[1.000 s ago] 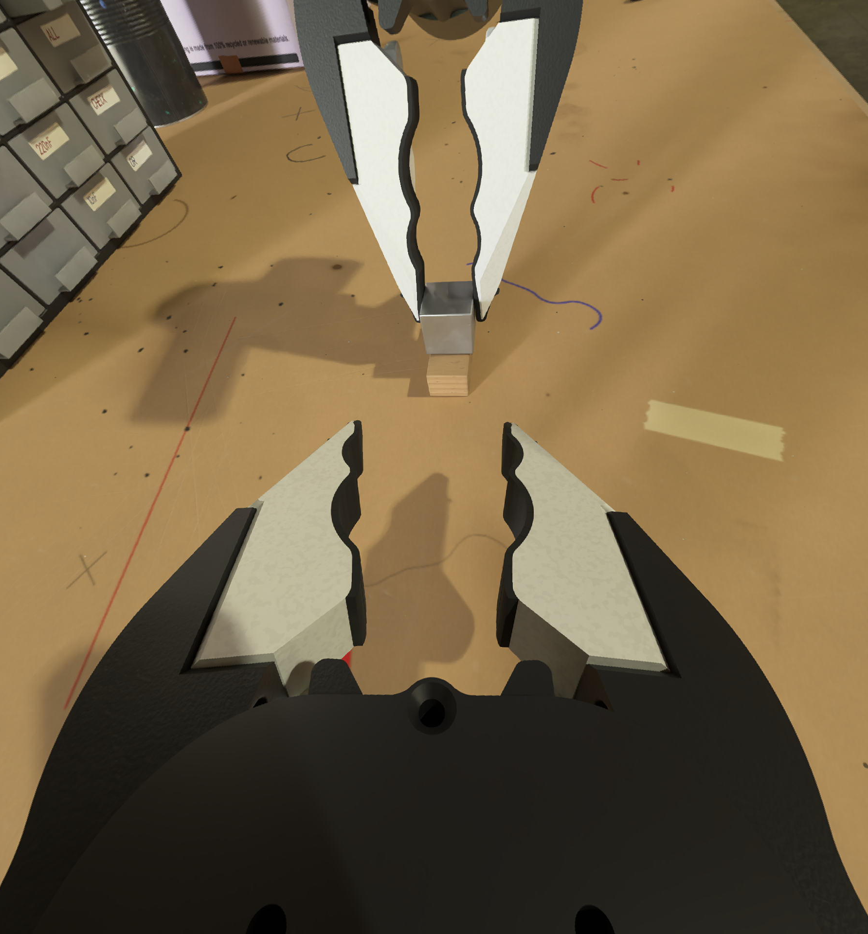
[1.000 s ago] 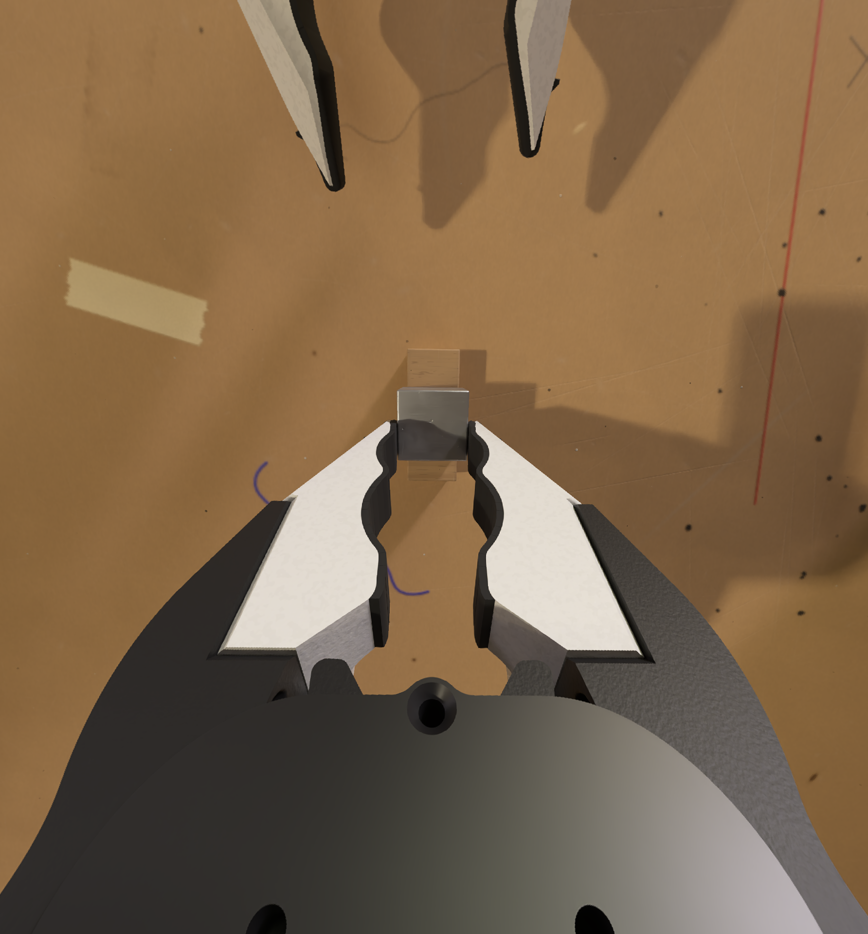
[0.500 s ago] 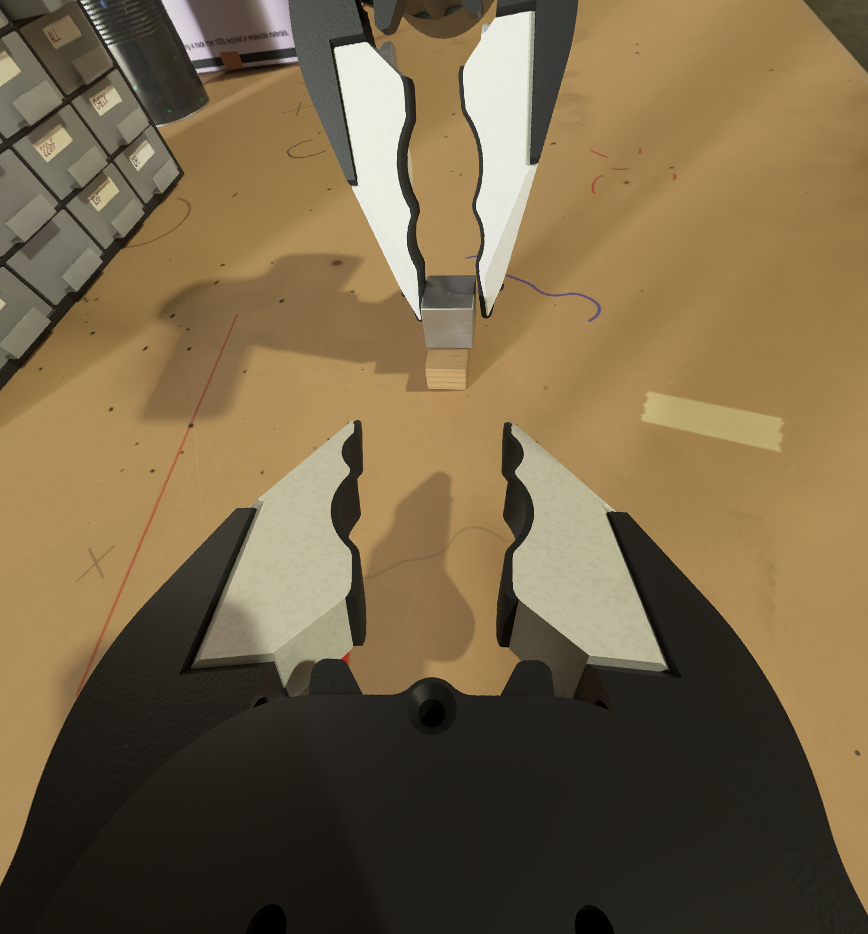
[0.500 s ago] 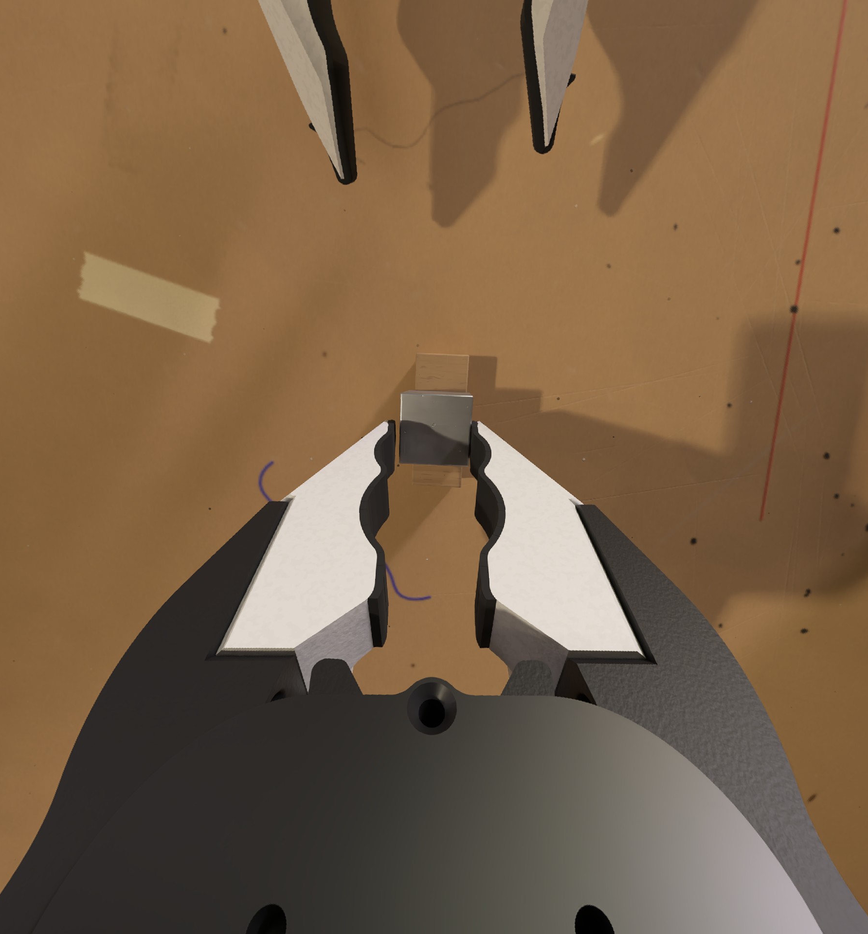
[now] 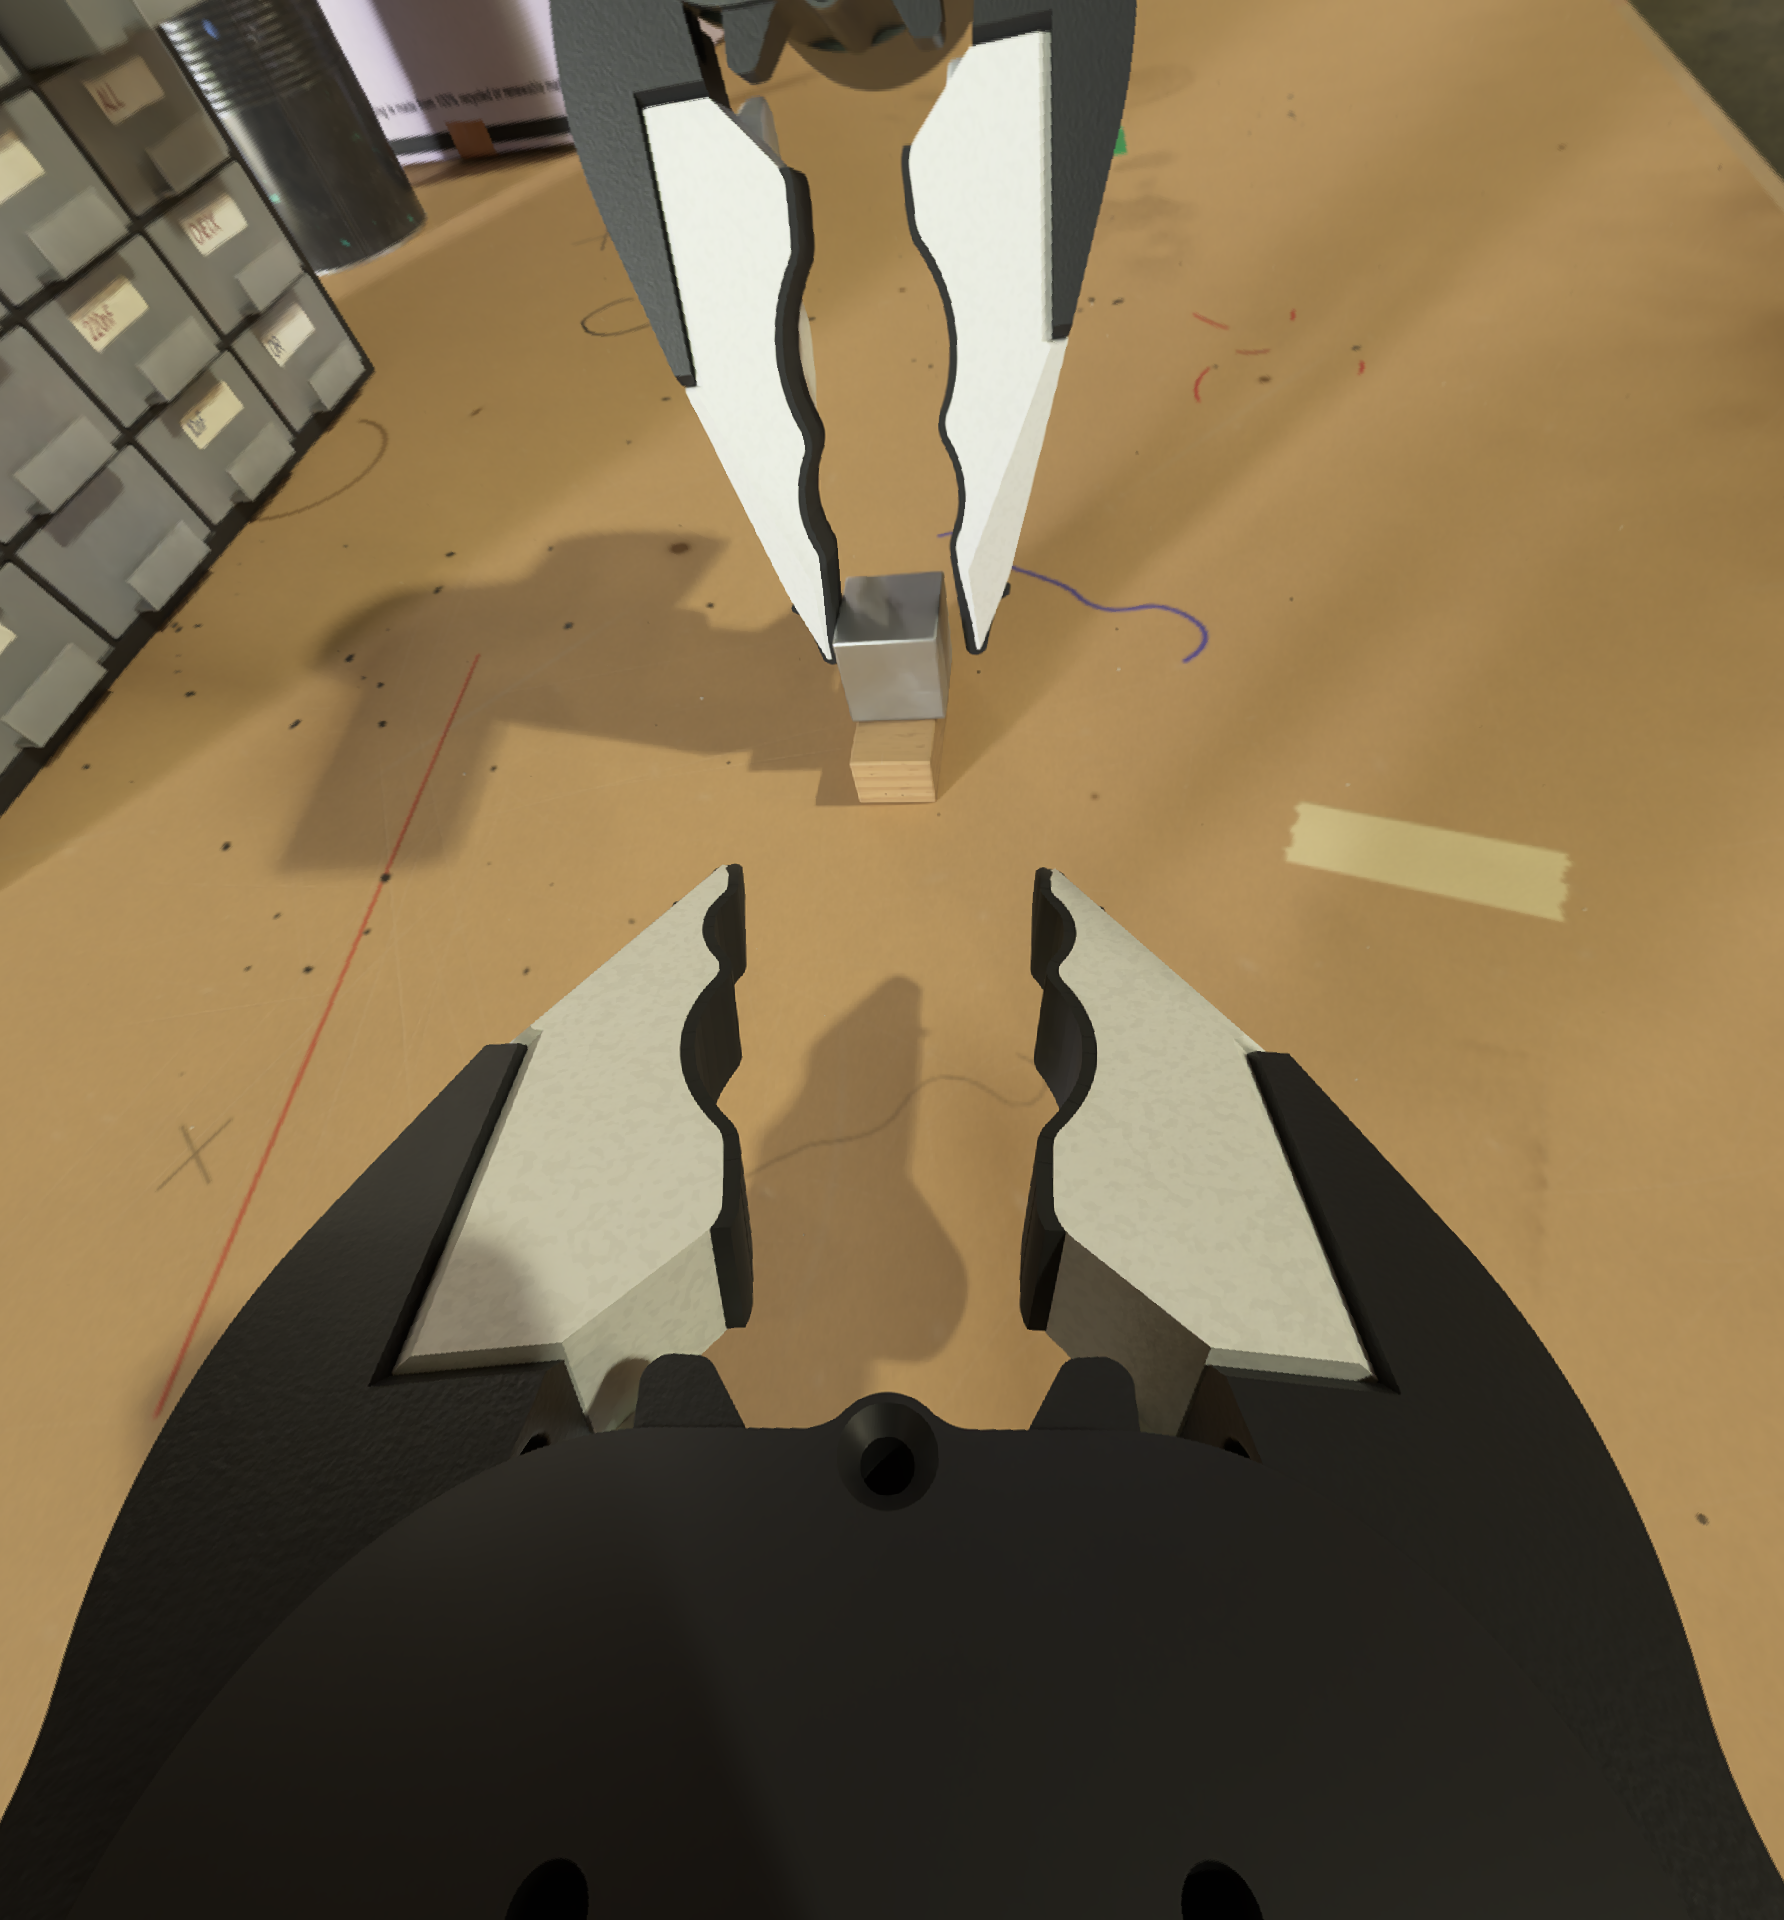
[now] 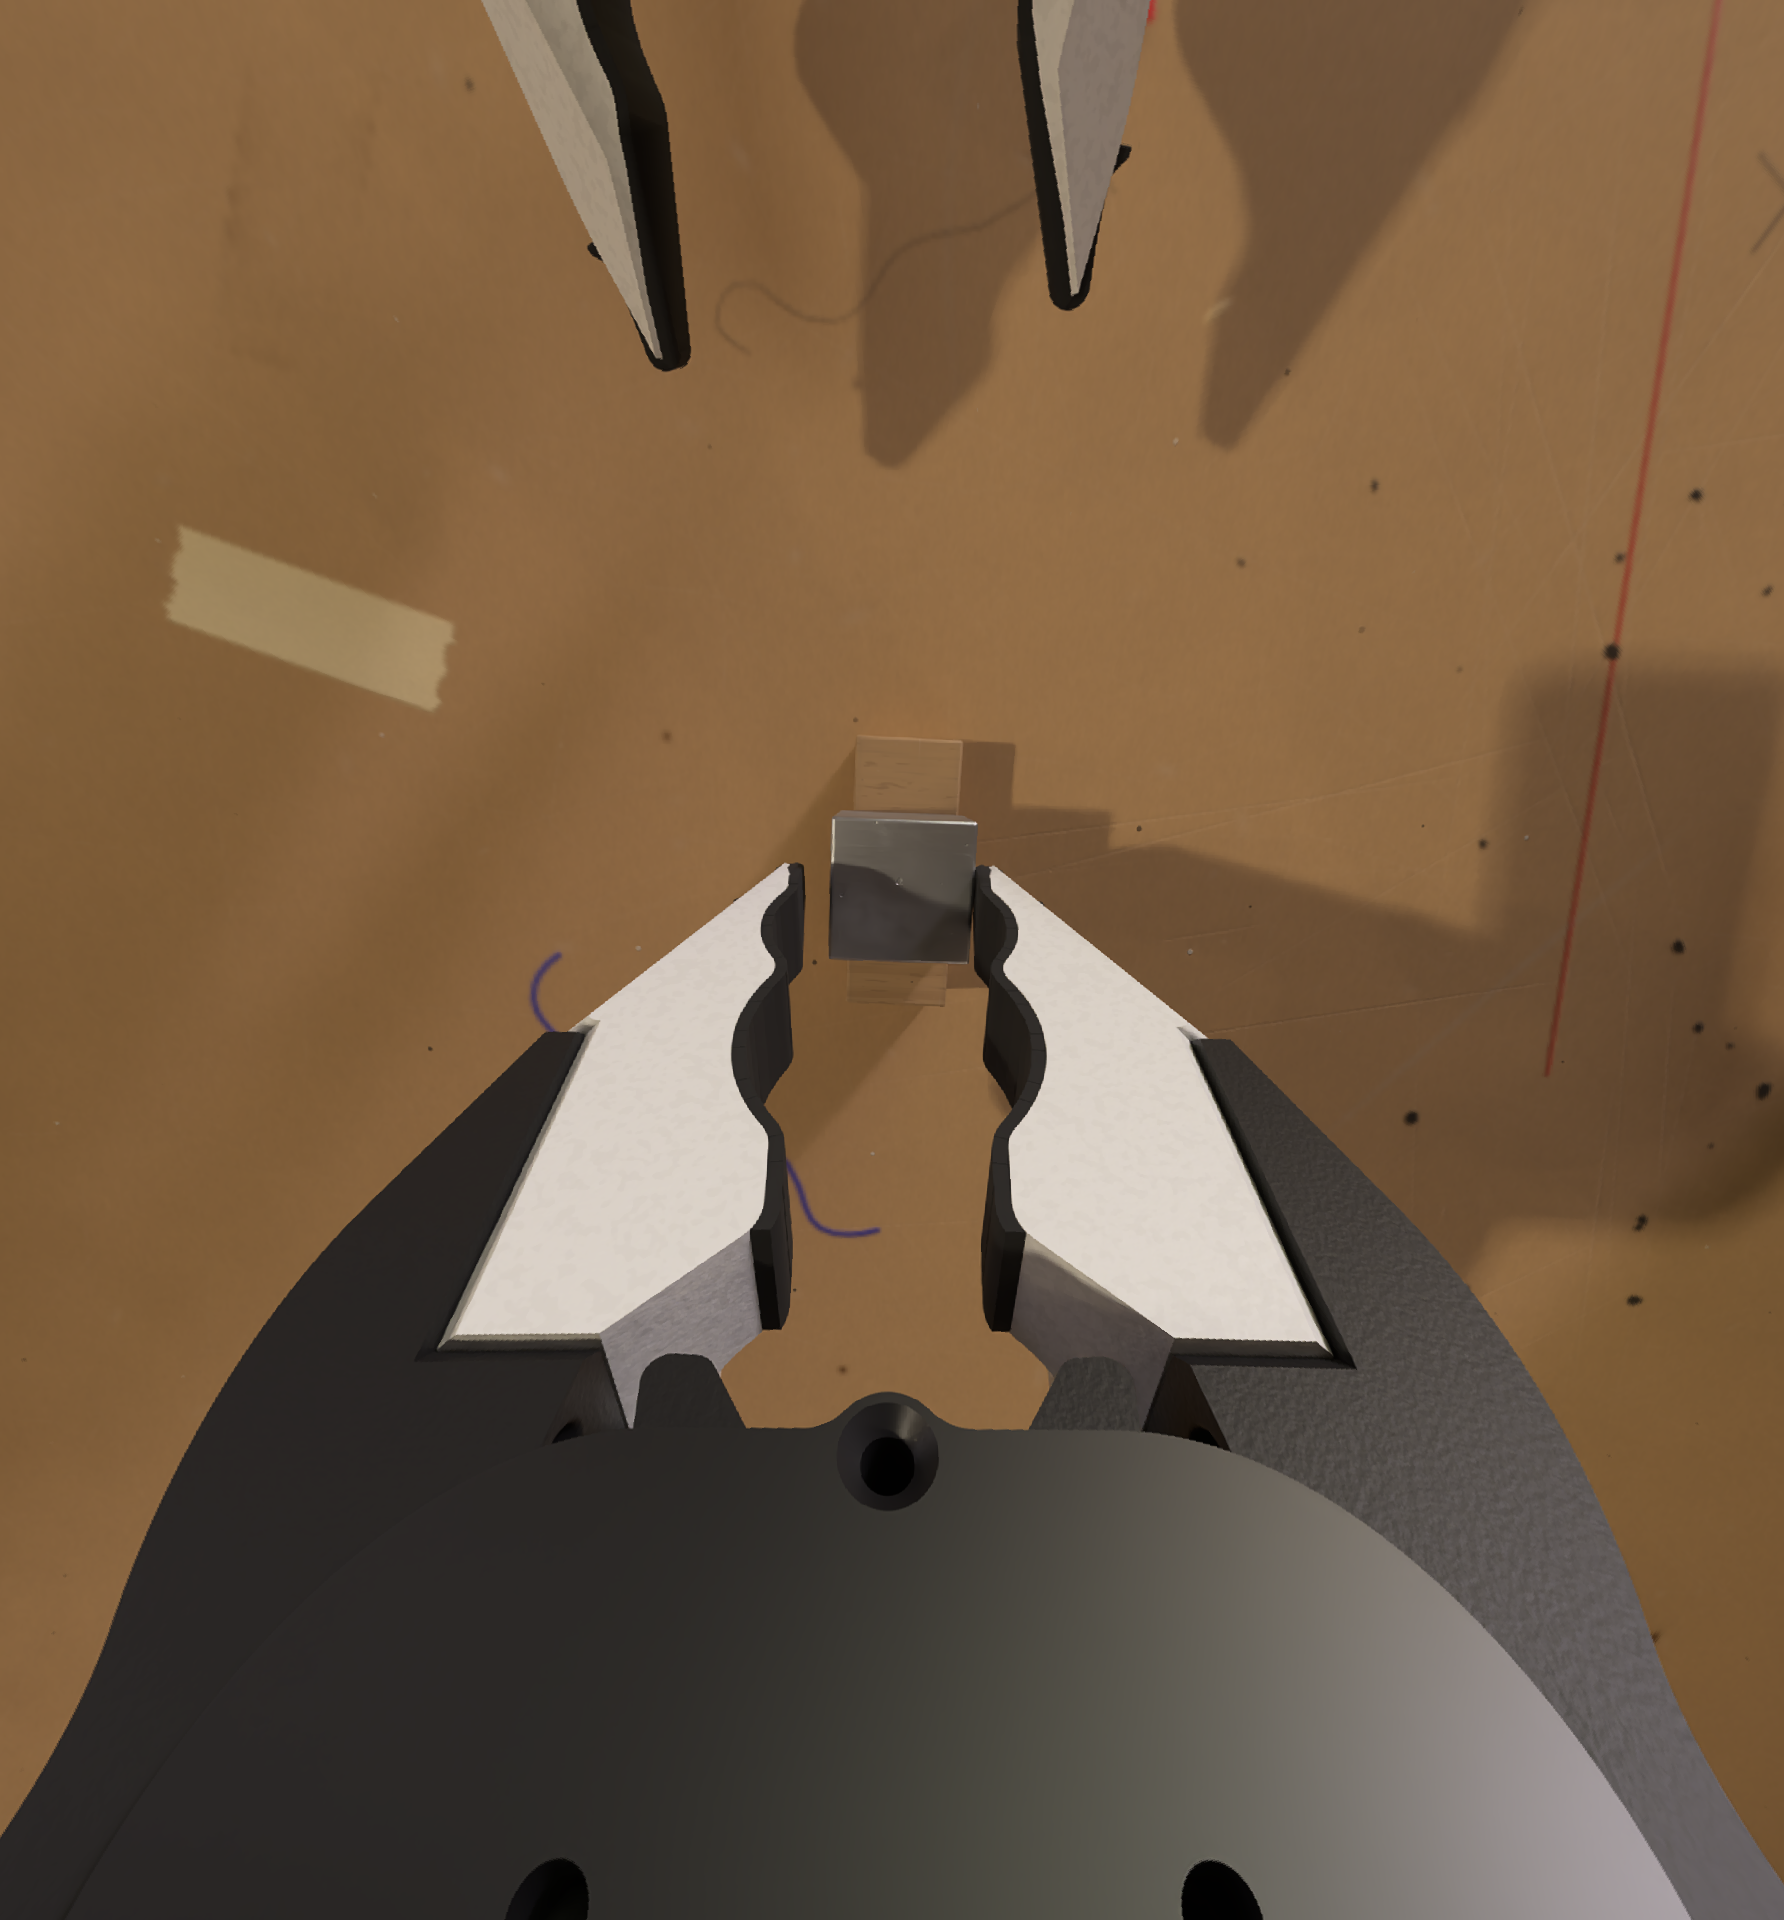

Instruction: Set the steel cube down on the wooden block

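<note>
around the wooden block (image 5: 894,767), everything else is laid out on the brown workbench (image 5: 1490,623), which carries the whole scene; far off to the block's left stands a grey drawer cabinet (image 5: 88,395), with a dark metal can (image 5: 306,156) behind it, both well apart from the block and likely irrelevant to the task; nearer the camera than the block hangs the left gripper (image 5: 886,883), its fingers spread wide on nothing, probably parked there to stay out of the way; from beyond the block the right gripper (image 6: 888,883) reaches in over it, fingers drawn narrow at either side of the steel cube (image 6: 902,885), and in the left wrist view a slim gap shows at one side of the cube, so it looks freed or nearly so, though i cannot tell for sure; a strip of tan tape (image 5: 1426,860) lies to the block's right, well apart; the cube sits directly on top of the block, touching it and upright, roughly squared to it, which i judge to be the placement done; the cube is a small grey metal piece with a dull sheen, crisp edges and a dark reflection across its top face, slightly wider than the pale, grained block beneath.
</note>
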Tool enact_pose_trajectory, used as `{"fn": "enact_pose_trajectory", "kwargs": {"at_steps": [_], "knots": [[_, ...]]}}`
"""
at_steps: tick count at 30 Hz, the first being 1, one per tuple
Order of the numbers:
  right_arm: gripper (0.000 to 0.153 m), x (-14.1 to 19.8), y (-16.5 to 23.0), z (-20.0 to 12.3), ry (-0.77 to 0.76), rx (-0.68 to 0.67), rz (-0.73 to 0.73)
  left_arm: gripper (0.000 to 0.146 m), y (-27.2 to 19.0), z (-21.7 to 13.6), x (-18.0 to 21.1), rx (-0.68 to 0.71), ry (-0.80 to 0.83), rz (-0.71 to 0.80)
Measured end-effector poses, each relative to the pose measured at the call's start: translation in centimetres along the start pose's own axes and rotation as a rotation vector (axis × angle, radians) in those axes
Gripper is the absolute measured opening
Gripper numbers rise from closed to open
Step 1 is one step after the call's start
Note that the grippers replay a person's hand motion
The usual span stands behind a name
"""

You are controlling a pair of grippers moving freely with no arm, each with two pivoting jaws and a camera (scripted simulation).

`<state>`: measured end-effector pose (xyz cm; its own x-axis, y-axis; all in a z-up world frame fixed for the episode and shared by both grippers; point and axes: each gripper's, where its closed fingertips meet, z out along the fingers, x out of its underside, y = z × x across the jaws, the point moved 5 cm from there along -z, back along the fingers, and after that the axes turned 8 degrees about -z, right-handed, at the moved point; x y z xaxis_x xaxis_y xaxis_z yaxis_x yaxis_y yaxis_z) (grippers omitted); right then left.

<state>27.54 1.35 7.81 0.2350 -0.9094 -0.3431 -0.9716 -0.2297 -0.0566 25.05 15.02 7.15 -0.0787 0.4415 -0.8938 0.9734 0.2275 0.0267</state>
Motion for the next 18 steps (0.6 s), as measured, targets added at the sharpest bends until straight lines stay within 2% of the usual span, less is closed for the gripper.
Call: {"fn": "enact_pose_trajectory", "kwargs": {"at_steps": [3, 6, 9, 12, 15, 18], "knots": [[0.036, -0.4, 0.0, -0.7, -0.035, 0.008, 0.004, 0.056, 0.0, -1.1, -0.6, -0.012, -0.032, -0.027], [0.040, -0.9, -0.1, -2.0, -0.076, 0.048, 0.014, 0.056, 0.5, -4.0, -1.6, -0.064, -0.059, -0.053], [0.042, -1.1, 0.2, -3.6, -0.153, 0.084, 0.026, 0.056, 1.9, -9.1, -3.0, -0.163, -0.065, -0.057], [0.045, -0.8, 0.4, -5.4, -0.213, 0.146, 0.073, 0.055, 4.8, -15.2, -3.6, -0.326, -0.005, -0.019], [0.045, -0.1, 0.5, -6.9, -0.232, 0.207, 0.122, 0.055, 8.7, -20.7, -2.5, -0.448, 0.111, -0.016], [0.045, 0.6, 0.6, -8.1, -0.193, 0.274, 0.166, 0.056, 13.2, -23.9, 0.1, -0.524, 0.224, -0.104]]}}
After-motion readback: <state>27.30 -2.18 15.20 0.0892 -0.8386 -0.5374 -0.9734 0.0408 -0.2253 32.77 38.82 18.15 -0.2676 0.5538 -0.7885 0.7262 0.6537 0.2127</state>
